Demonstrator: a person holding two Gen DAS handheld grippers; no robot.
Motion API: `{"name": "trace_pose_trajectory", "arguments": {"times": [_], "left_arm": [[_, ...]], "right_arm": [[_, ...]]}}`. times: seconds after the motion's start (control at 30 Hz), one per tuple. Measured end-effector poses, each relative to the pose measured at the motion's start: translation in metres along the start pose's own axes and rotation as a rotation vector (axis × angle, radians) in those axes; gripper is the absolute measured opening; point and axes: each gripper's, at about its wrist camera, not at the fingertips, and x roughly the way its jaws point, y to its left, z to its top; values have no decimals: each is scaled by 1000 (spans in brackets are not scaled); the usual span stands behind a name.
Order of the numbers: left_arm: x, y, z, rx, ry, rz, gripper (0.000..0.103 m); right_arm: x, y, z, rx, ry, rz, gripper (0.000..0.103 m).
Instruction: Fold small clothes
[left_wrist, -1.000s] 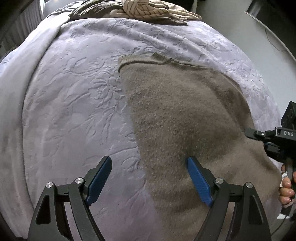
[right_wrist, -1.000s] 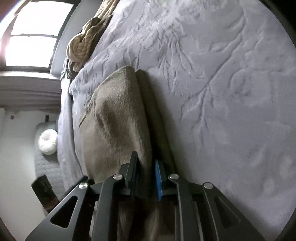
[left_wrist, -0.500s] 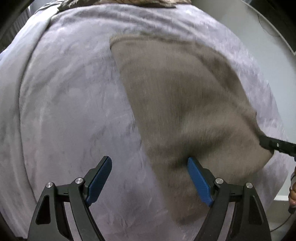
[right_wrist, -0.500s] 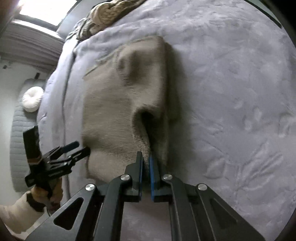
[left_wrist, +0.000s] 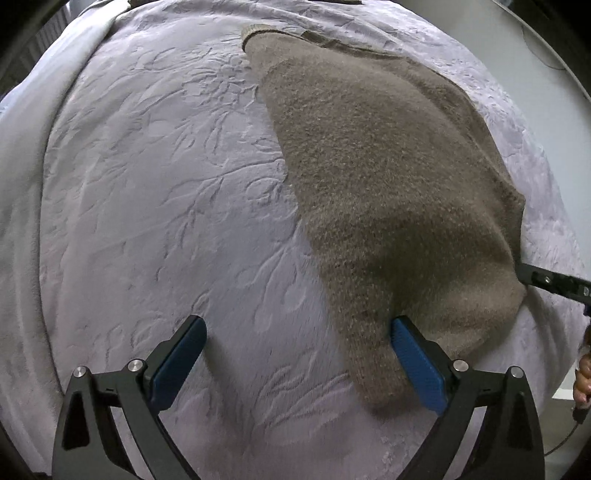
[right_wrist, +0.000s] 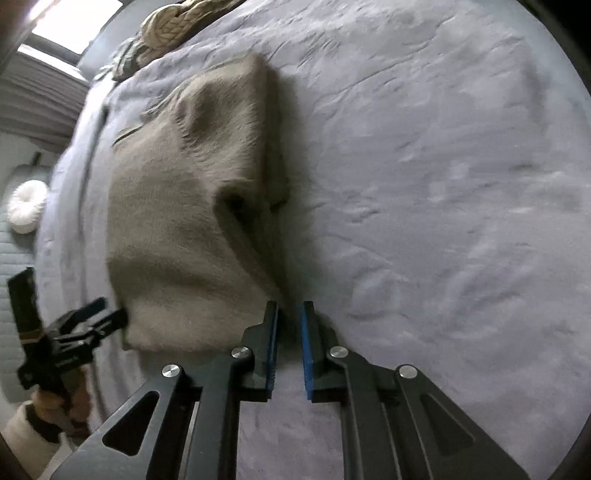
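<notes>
A fuzzy brown knit garment lies folded on the lilac embossed bedspread. My left gripper is wide open just above the bed; its right finger rests against the garment's near corner, its left finger over bare bedspread. In the right wrist view the garment lies ahead and left. My right gripper has its jaws slightly apart and holds nothing; the garment's corner lies just in front of its tips. The right gripper's tip shows at the right edge of the left wrist view.
A pile of cream and olive knitwear lies at the far end of the bed. A white round cushion sits on a grey seat beside the bed. The left gripper and the hand holding it show in the right wrist view.
My right gripper has let go of the garment's corner and its jaws have parted. The fold now lies flat on the bed. Both grippers have drawn back slightly.
</notes>
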Motion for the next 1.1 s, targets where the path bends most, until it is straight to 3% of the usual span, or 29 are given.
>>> {"name": "trace_pose_trajectory", "arguments": {"times": [0.1,0.17,0.4,0.47,0.63,0.77,1.1], "left_arm": [[-6,2,2,-1,-1,16,100],[-10,3,2,-13,-4,18,100],[-26,14,3,-43,-27,63,100],[-27,16,5,-42,-28,84,100],[-25,19,5,-44,-16,100,100],[-18,13,13,-48,-12,92,100],[-17,16,17,-46,-1,86,100]], "right_arm": [[-24,-8,3,60,-67,66,11],[-34,4,8,29,-95,117,11],[7,56,26,-113,-21,144,11],[22,45,25,-76,13,128,11],[26,12,24,82,26,199,10],[17,7,18,97,17,224,14],[1,9,15,114,5,272,15]]}}
